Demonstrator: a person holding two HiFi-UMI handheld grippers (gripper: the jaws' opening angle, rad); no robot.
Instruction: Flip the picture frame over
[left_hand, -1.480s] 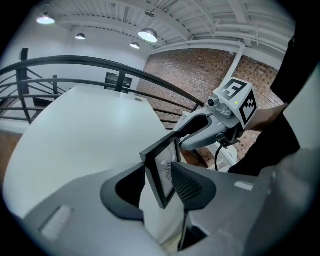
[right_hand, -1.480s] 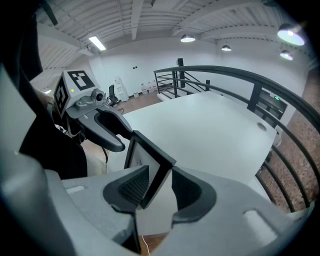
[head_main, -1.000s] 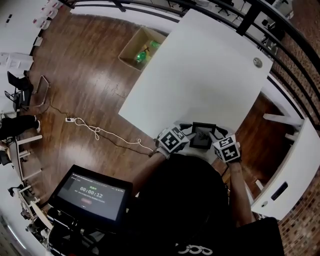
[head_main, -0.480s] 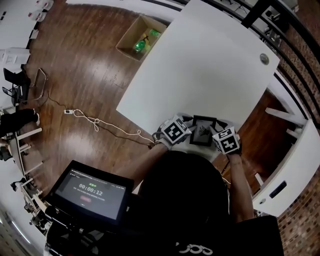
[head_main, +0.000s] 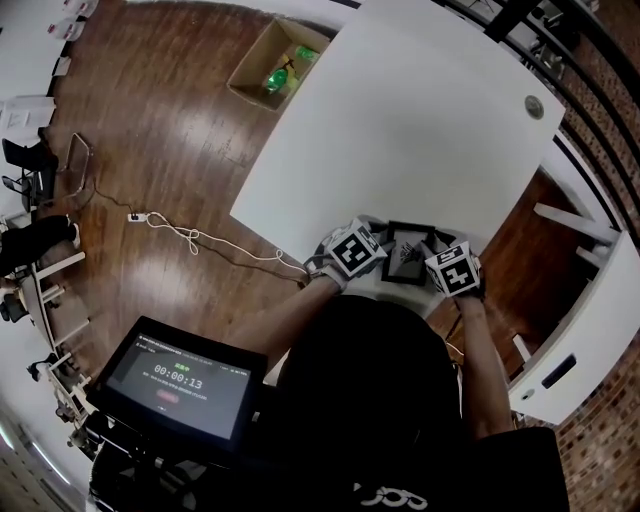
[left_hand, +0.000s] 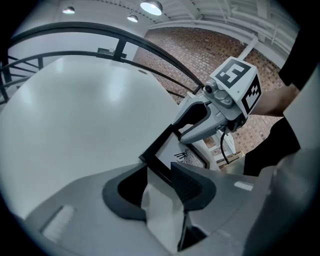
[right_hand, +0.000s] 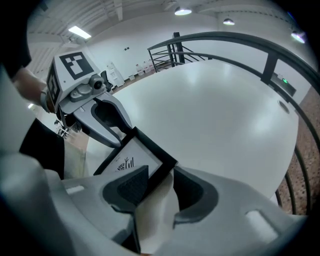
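holding the picture frame (head_main: 408, 254) from both sides, the two grippers meet just over the near edge of the white table (head_main: 400, 120). the left gripper (left_hand: 160, 177) has its jaws closed on the frame's left black edge, with the edge pinched between the dark pads. the right gripper (right_hand: 157, 180) has its jaws closed on the frame's right edge, close to a corner, one pad on the front and one behind. the frame is tilted, not lying flat, and its picture side faces up toward the person. i cannot tell if its low edge touches the table. the picture is white with a small black drawing of thin lines. the tiny writing under the drawing is too small to read. each gripper carries a white cube with black square marks on it. a screen (head_main: 180, 380) near the person shows a timer that reads 00:00:13. the other words on the screen are too small to read. across the table, on the brown wooden floor (head_main: 150, 150), stands an open cardboard box (head_main: 268, 72) with something green inside. a white cable (head_main: 200, 258) lies on the floor beside the table.
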